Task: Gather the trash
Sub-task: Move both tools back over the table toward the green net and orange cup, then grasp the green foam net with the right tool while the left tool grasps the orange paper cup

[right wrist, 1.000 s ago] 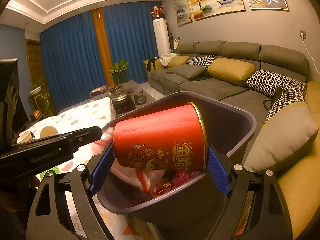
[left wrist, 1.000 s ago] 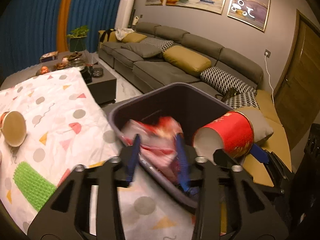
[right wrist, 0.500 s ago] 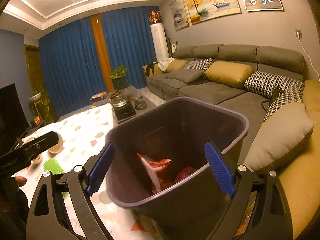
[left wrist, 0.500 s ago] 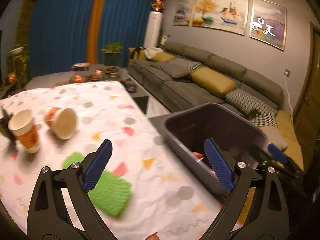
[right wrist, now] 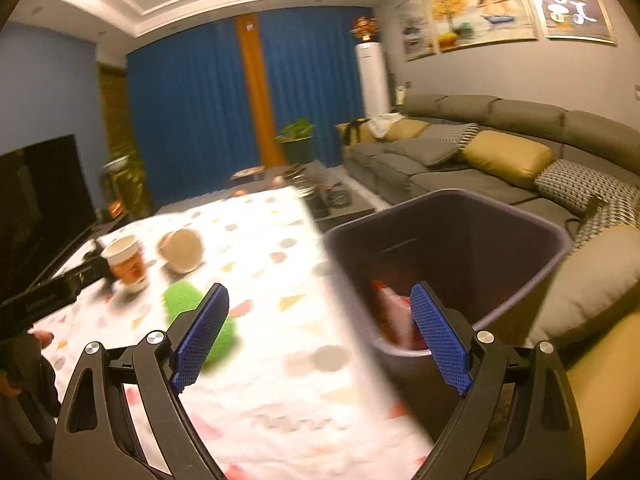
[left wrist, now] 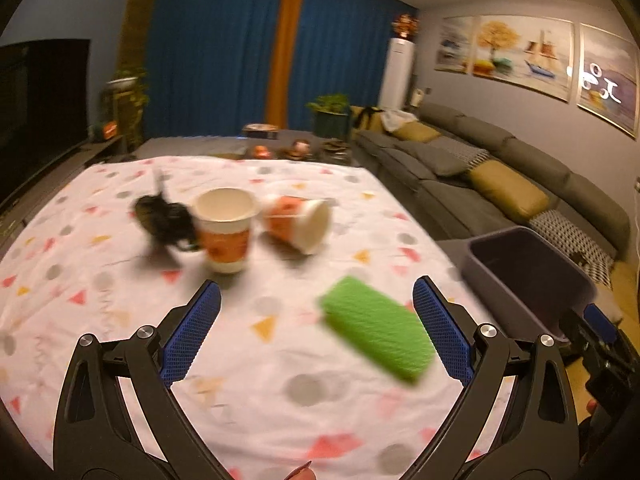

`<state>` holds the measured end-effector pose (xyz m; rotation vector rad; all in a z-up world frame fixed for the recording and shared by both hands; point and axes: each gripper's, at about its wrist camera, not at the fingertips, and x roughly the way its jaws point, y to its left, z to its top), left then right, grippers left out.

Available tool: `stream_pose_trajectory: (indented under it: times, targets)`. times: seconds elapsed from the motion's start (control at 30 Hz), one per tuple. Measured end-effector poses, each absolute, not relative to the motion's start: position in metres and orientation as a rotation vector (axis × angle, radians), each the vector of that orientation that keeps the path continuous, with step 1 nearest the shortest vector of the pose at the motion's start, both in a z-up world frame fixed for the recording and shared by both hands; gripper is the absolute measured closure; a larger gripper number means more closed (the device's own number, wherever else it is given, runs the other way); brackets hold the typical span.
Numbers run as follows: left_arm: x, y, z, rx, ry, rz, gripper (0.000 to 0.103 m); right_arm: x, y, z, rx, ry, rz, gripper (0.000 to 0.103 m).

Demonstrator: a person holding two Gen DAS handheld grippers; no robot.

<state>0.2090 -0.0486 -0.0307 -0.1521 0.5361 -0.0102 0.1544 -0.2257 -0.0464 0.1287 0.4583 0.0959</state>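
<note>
white cloth with coloured dots and triangles covers the table (left wrist: 100, 300), and across it from left to right lie a blurred dark object (left wrist: 164, 222), an upright paper cup (left wrist: 226, 228), a tipped paper cup (left wrist: 298, 222) and a green textured piece (left wrist: 376, 328). the left gripper (left wrist: 316, 332) hovers over the cloth, its jaws opening wide with nothing held. further right, the right gripper (right wrist: 320, 336) also stands wide and empty, near the rim of the dark bin (right wrist: 500, 216), which sits beside the table with red wrappers (right wrist: 394, 316) inside.
</note>
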Motion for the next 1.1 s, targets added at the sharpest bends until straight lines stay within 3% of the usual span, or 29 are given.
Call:
stream_pose_trajectory:
  times: [0.57, 0.63, 0.97, 1.1]
  targets:
    - [0.176, 0.050, -0.021, -0.176, 0.498, 0.151, 0.008, 0.198, -0.121, -0.073, -0.004, 0.607, 0.265, 0.015]
    - [0.179, 0.052, -0.023, -0.173, 0.500, 0.149, 0.008, 0.206, -0.115, -0.080, -0.021, 0.632, 0.268, 0.025]
    - [0.215, 0.047, -0.038, -0.148, 0.520, 0.101, 0.008, 0.247, -0.101, -0.100, -0.056, 0.748, 0.289, 0.030]
    - [0.234, 0.041, -0.042, -0.131, 0.534, 0.082, 0.008, 0.263, -0.099, -0.111, -0.057, 0.825, 0.302, 0.052]
